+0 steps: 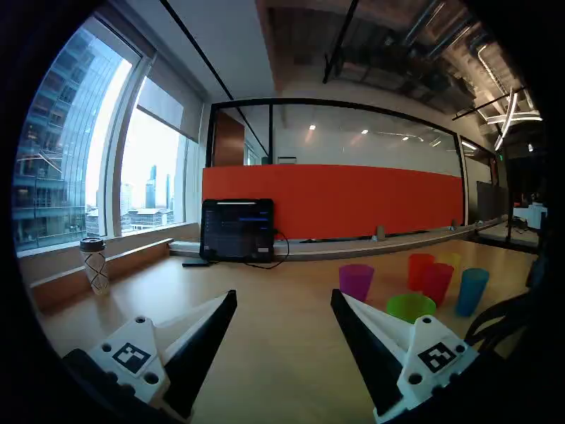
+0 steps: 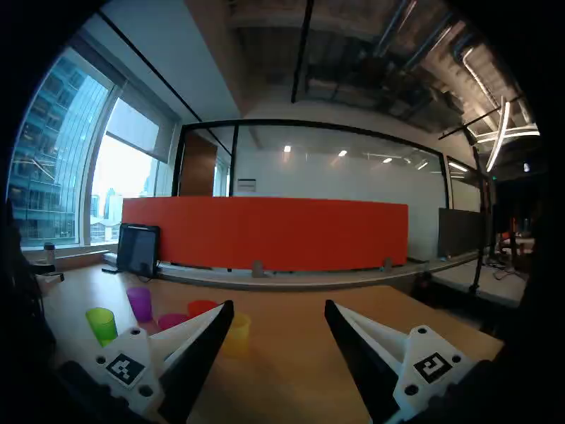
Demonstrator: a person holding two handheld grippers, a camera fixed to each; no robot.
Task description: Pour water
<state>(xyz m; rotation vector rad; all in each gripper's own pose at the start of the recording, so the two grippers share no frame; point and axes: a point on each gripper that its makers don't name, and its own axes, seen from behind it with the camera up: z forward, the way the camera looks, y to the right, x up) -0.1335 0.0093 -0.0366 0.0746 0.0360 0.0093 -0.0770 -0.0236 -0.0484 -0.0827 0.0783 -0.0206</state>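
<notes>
Several coloured plastic cups stand grouped on the wooden table (image 1: 282,353). In the left gripper view they sit right of centre: a purple cup (image 1: 355,280), a red cup (image 1: 437,281), a blue cup (image 1: 471,290) and a low green cup (image 1: 410,307). My left gripper (image 1: 282,297) is open, nothing between its fingers, short of the cups. In the right gripper view the cups sit low on the left: a green cup (image 2: 102,325), a purple cup (image 2: 140,303) and a yellow cup (image 2: 236,333) partly behind my left finger. My right gripper (image 2: 278,307) is open and holds nothing.
A lidded tumbler (image 1: 94,265) stands by the window ledge at the left. A dark tablet (image 1: 236,230) leans against the orange partition (image 1: 332,198), with a cable trailing from it. The same tablet (image 2: 138,249) appears far left in the right gripper view.
</notes>
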